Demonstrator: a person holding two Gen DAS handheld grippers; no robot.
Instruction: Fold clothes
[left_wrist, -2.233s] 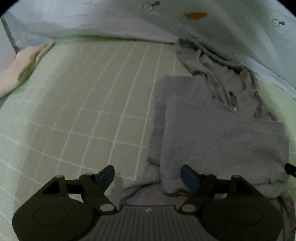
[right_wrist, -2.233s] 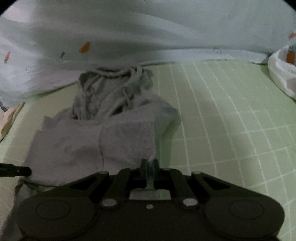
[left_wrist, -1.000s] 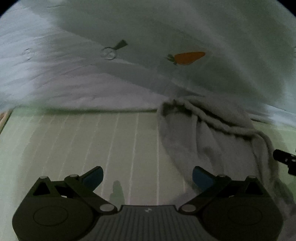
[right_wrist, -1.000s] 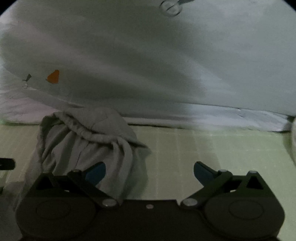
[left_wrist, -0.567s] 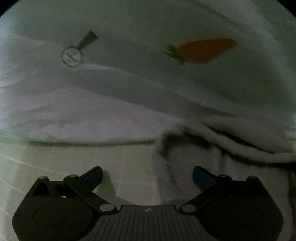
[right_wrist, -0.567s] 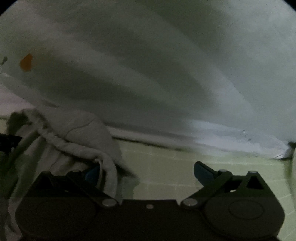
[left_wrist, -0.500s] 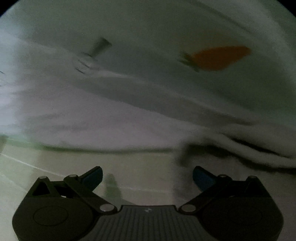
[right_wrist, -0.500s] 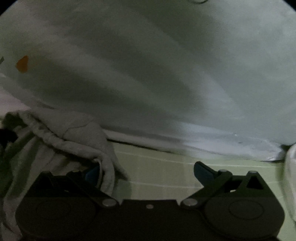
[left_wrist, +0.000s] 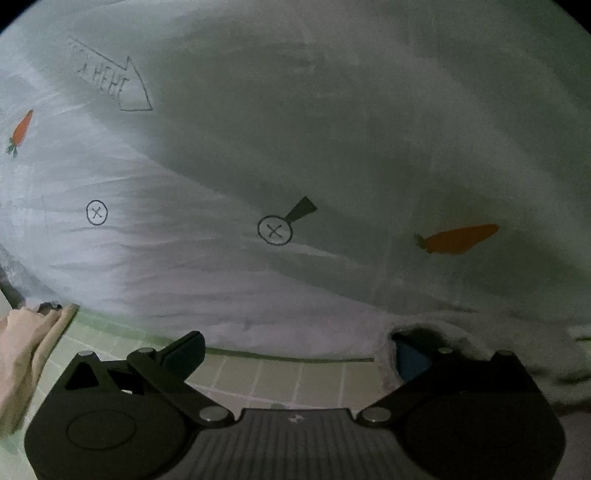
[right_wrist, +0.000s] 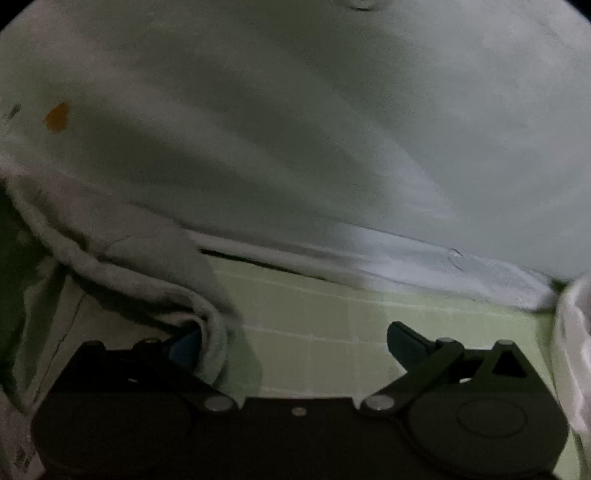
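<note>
A grey hooded garment (right_wrist: 122, 266) lies bunched at the far edge of the green checked bedsheet (right_wrist: 332, 325), against a pale quilt. In the right wrist view my right gripper (right_wrist: 291, 349) is open, its left blue pad (right_wrist: 184, 349) tucked behind a fold of the grey fabric, its right pad over bare sheet. In the left wrist view my left gripper (left_wrist: 299, 350) is open too, and its right blue pad (left_wrist: 412, 360) sits inside a dark fold of the garment (left_wrist: 498, 332). The rest of the garment is out of sight.
The pale quilt (left_wrist: 295, 147), printed with carrots, crossed circles and an arrow, fills the upper part of both views. A beige cloth (left_wrist: 26, 354) lies at the left edge of the left view. A white bundle (right_wrist: 574, 354) sits at the right edge of the right view.
Both grippers have pushed forward to the garment's far end by the quilt. The right gripper went from shut to open. Each now has one pad in the fabric's folds.
</note>
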